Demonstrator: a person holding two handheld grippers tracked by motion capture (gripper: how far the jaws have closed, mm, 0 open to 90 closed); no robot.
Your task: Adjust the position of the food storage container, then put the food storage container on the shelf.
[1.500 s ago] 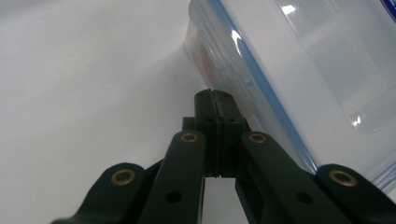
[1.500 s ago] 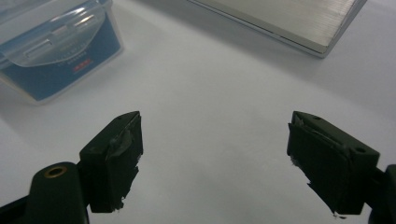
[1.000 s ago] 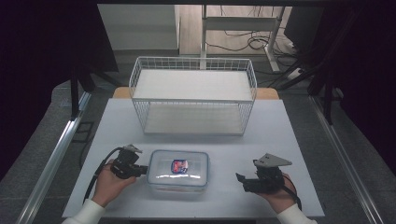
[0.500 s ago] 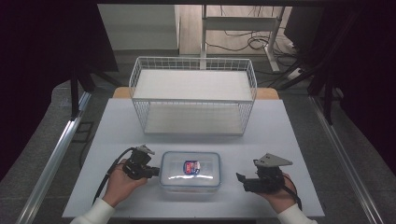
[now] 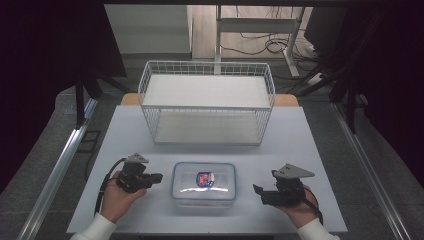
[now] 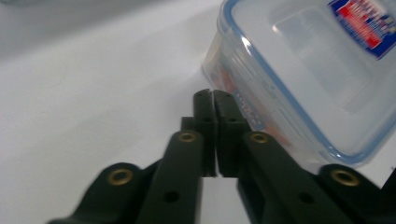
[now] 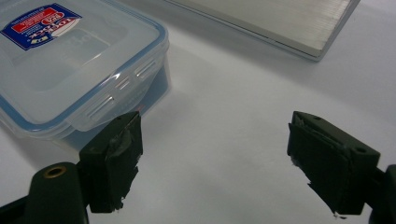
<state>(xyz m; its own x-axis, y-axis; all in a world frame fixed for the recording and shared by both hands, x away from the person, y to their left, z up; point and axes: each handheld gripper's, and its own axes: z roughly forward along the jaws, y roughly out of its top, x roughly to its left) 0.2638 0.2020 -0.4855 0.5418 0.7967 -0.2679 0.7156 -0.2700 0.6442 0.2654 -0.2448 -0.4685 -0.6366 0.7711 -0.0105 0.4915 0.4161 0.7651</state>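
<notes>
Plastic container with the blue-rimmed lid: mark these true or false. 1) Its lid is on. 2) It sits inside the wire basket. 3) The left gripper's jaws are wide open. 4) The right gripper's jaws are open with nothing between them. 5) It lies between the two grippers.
1) True: the plastic container has its lid in place.
2) False: it rests on the white table, in front of the wire basket.
3) False: the left gripper has its jaws almost together beside the container's wall, gripping nothing; they have just been opening slightly.
4) True: the right gripper is open over bare table.
5) True: one gripper is on each side.
</notes>
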